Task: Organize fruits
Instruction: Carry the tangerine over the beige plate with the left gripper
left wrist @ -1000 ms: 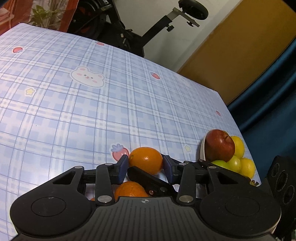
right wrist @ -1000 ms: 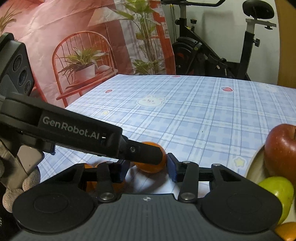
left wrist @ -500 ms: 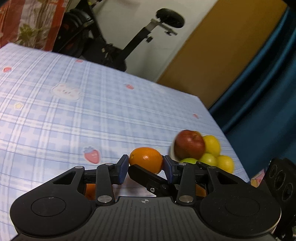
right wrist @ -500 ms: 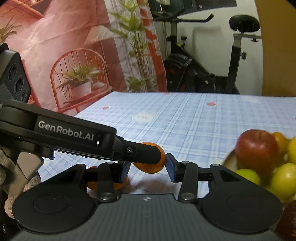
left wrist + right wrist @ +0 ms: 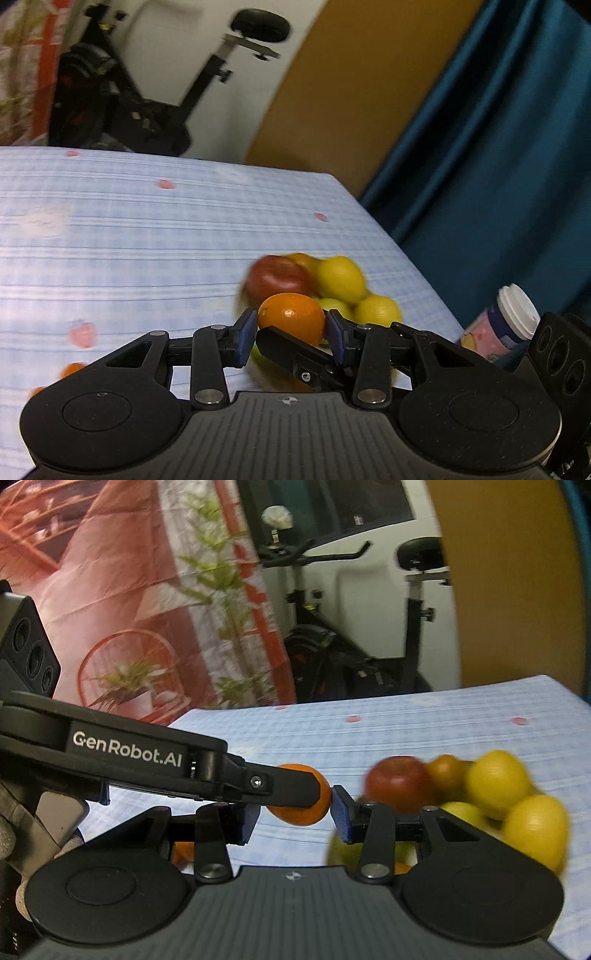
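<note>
Tablecloth (image 5: 147,240), blue plaid, fronts an exercise bike (image 5: 369,627); both claws (image 5: 290,334) (image 5: 295,816) clench one orange (image 5: 291,317).

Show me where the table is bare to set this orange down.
Bare: the broad tablecloth left of the fruit pile, back to the far edge by the exercise bike. Crowded: the pile itself, the cup right of it, and loose oranges near left.

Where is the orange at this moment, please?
The orange is off the table, between the pads of the left claw at the centre of the left wrist view, just in front of the red apple and the piled lemons.
</note>
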Demonstrator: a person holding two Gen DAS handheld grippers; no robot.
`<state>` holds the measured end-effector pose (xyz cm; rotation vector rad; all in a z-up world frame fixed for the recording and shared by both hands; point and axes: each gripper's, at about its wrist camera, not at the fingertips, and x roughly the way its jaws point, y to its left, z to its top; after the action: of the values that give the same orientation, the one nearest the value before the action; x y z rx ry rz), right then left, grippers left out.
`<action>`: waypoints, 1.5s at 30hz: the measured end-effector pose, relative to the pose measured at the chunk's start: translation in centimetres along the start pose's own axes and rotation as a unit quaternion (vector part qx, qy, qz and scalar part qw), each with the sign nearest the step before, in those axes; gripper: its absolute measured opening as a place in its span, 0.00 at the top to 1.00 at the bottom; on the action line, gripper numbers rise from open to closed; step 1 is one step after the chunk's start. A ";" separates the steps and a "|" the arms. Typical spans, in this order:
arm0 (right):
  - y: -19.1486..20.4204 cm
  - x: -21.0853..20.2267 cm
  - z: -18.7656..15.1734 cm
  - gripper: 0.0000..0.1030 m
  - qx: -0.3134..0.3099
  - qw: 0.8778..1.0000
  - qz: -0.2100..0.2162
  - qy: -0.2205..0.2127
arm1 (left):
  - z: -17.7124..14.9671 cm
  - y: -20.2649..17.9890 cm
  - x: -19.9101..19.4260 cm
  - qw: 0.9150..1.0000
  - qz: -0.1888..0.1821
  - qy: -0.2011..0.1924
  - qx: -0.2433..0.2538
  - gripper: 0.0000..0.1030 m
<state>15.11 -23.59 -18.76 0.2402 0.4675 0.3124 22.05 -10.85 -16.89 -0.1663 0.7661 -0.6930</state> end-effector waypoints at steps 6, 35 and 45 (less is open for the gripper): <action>-3.4 -2.5 -0.1 0.57 0.032 0.999 -0.040 -0.008 | 0.6 -3.1 3.3 0.999 -0.029 0.028 0.034 0.58; -7.2 -3.4 -0.3 0.52 0.055 0.992 -0.115 0.002 | 0.7 -5.8 7.0 0.996 -0.011 0.055 0.071 0.49; -6.6 -3.3 0.1 0.45 0.036 0.992 -0.123 0.003 | 1.3 -4.6 5.3 0.998 0.013 0.035 0.060 0.42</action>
<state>13.99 -30.85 -19.29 0.2491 0.5088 0.0554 23.26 -17.88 -17.31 -0.0234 0.7894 -0.7213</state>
